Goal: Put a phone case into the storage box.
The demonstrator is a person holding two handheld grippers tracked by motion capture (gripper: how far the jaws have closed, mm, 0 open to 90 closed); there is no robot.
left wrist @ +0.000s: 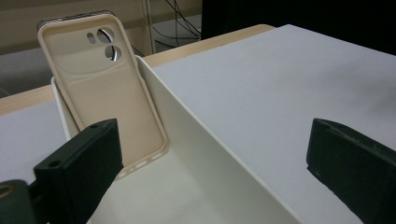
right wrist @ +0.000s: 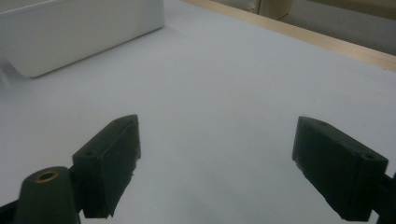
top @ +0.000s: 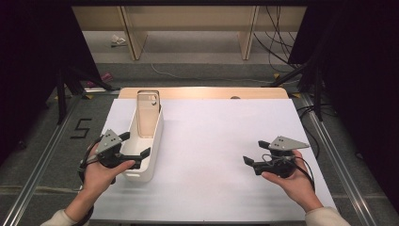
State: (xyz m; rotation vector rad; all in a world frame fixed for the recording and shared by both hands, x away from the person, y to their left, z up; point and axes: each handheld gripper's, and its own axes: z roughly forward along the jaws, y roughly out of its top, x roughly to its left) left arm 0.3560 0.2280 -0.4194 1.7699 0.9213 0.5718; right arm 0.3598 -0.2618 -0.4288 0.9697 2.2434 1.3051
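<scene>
Bright overhead light washes the white table sheet [top: 211, 141]; the room's sides sink into black, and the close jaws blur softly.

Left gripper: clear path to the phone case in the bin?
Probably yes. The left gripper is open astride the white bin's near wall, and the phone case leans upright at the far end, with nothing between them.

A long bin [top: 147, 155] sits on the left part of the table [top: 221, 141], its length running away from the person. A phone case [top: 148, 113] stands in the bin's far end, leaning back against the far wall. The left gripper [top: 136, 146] is at the bin's near end, one jaw over the bin. The right gripper [top: 254, 153] hovers well apart, over the table's right side.
</scene>
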